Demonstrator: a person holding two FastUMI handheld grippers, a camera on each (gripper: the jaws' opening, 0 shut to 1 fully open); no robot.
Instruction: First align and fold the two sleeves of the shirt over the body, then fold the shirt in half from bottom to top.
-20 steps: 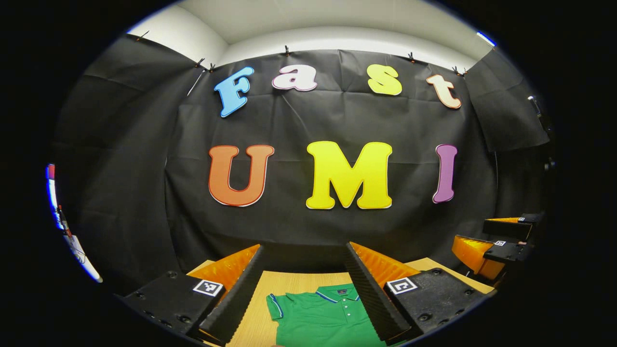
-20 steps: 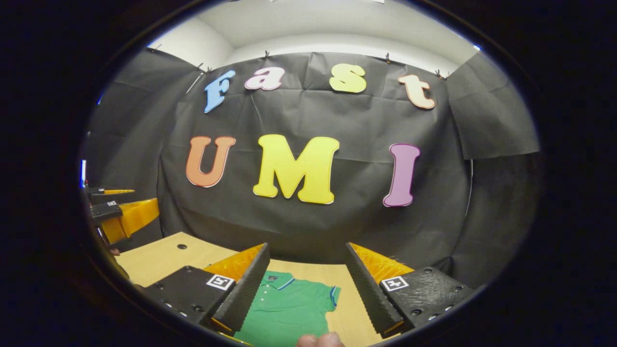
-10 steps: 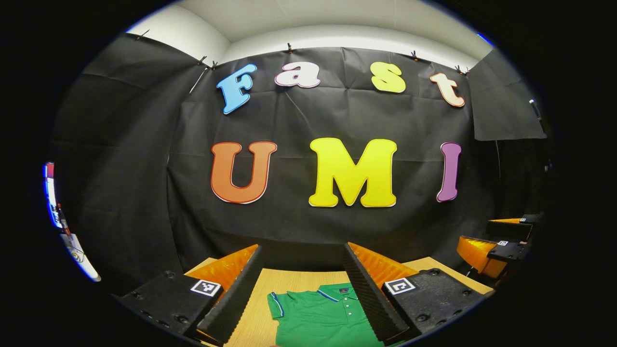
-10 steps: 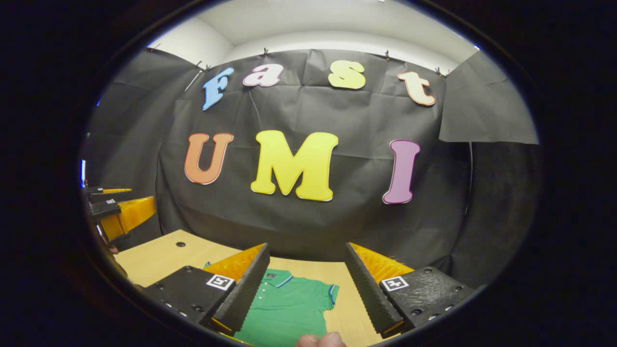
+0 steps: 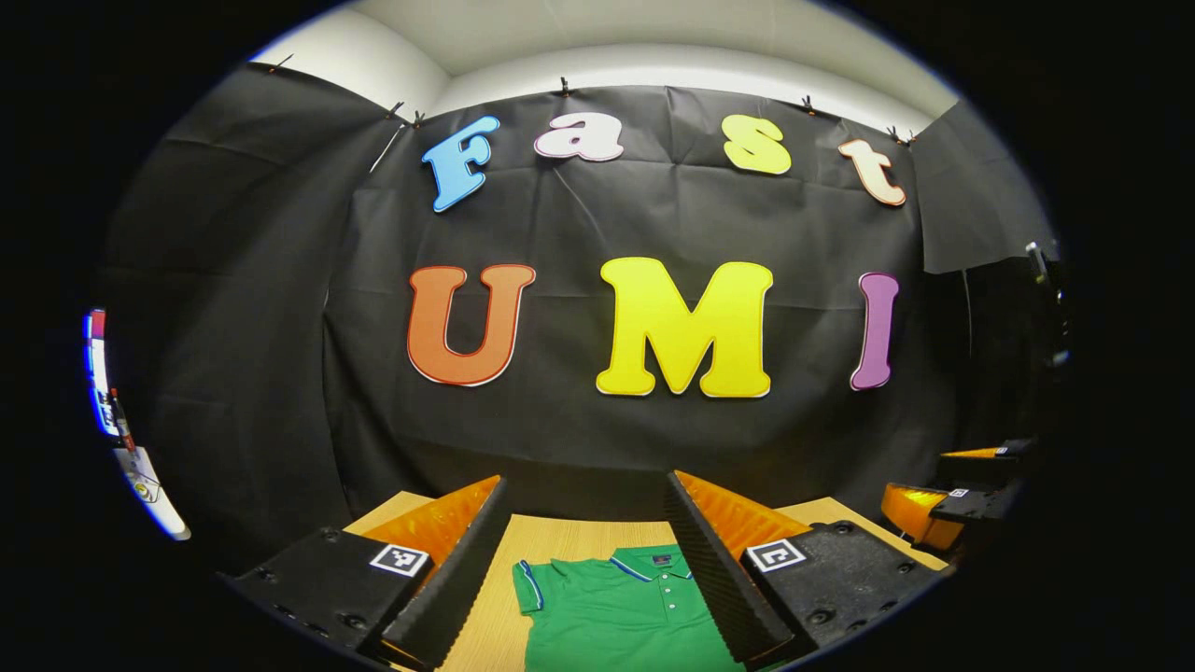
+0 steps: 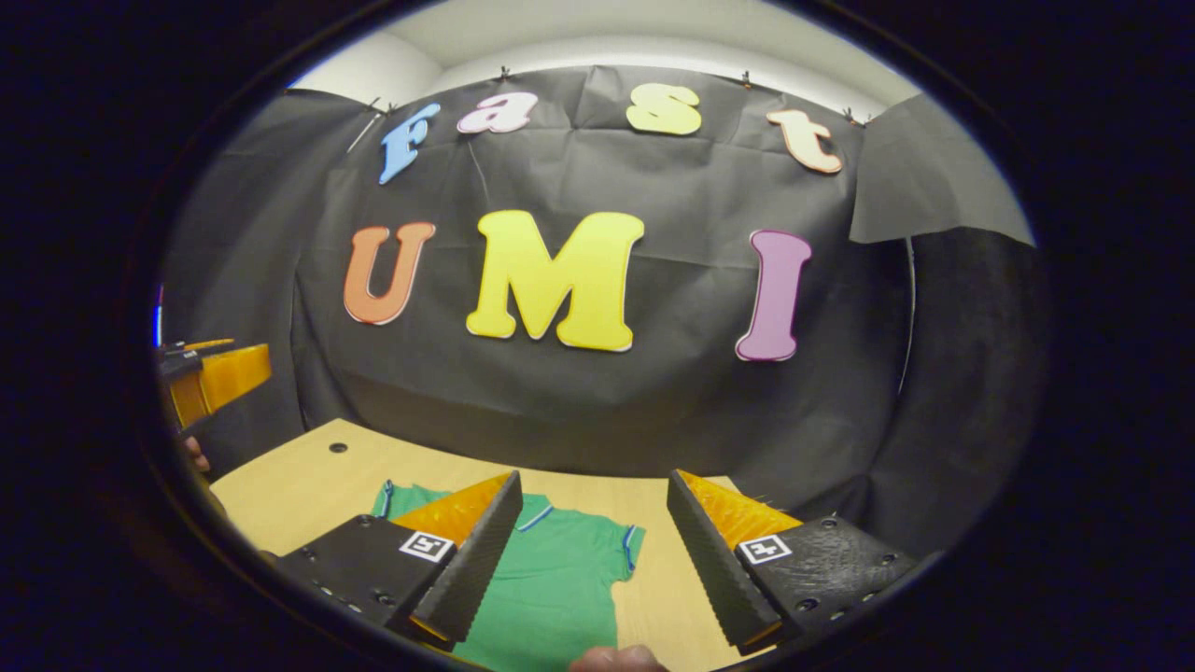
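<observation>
A green polo shirt [image 5: 616, 607] with blue-and-white trim lies flat on the wooden table [image 5: 569, 539], collar toward the far wall, sleeves spread. In the left gripper view it sits below my left gripper [image 5: 586, 485], which is open and held above the table, nothing between its fingers. The right gripper view has the same shirt [image 6: 560, 579] low between the fingers of my right gripper [image 6: 594, 481], also open and clear of the cloth. The right gripper [image 5: 943, 509] appears at the far right edge of the left gripper view, the left gripper [image 6: 210, 378] at the left edge of the right gripper view.
The table [image 6: 299, 481] has a small dark hole [image 6: 338, 448] near its far left corner. The black cloth wall [image 6: 579, 401] rises right behind the table's far edge. A fingertip [image 6: 616, 659] shows at the bottom of the right gripper view.
Both views have tilted down a little, the right more so: more of the table and shirt shows, including its far sleeve. Both grippers have stayed open.
</observation>
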